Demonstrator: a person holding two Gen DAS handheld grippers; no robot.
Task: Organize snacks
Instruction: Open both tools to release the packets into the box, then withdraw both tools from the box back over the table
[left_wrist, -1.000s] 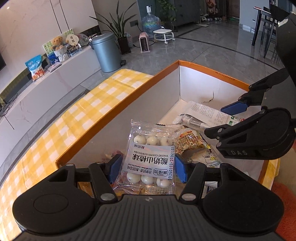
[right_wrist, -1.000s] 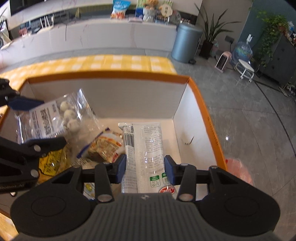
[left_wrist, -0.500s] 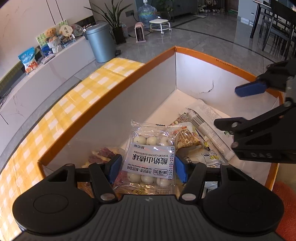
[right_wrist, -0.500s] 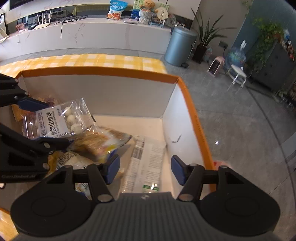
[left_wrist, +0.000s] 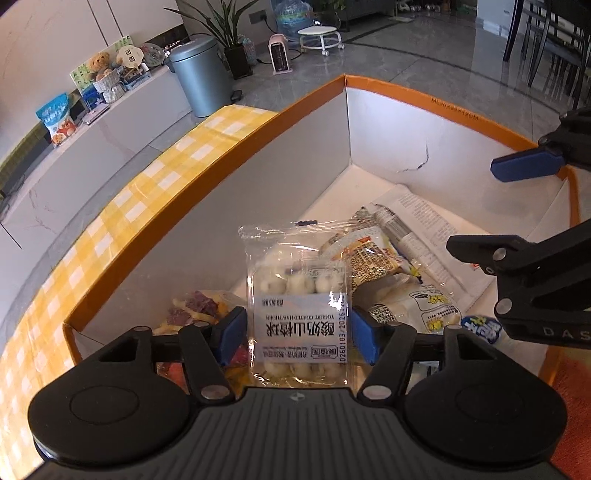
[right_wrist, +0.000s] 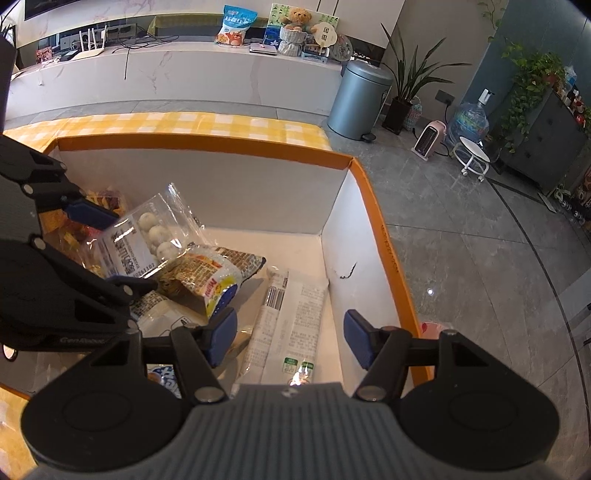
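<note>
So my left claw (left_wrist: 298, 334) is clamped on the clear pack of yogurt hawthorn balls (left_wrist: 299, 306), blue pads pinching it from both sides, and I'm holding it upright over the inside of the orange-rimmed box (left_wrist: 406, 92). From the right wrist cam the same pack (right_wrist: 144, 240) sits up at the left side of the box, lifted above the other snacks.

My right claw (right_wrist: 290, 338) is spread wide with nothing in it, hovering over the long white wrapped pack (right_wrist: 291, 317) that's lying flat on the box floor next to the right wall. Just left of that there's a yellow and orange printed snack bag (right_wrist: 207, 273) leaning on a white bag (left_wrist: 417, 306), plus some purple and yellow snacks (left_wrist: 199, 306) tucked in the near left corner.

The box sits on a table with a yellow checked cloth (left_wrist: 122, 210). A grey bin (right_wrist: 360, 99) stands on the floor beyond it.
</note>
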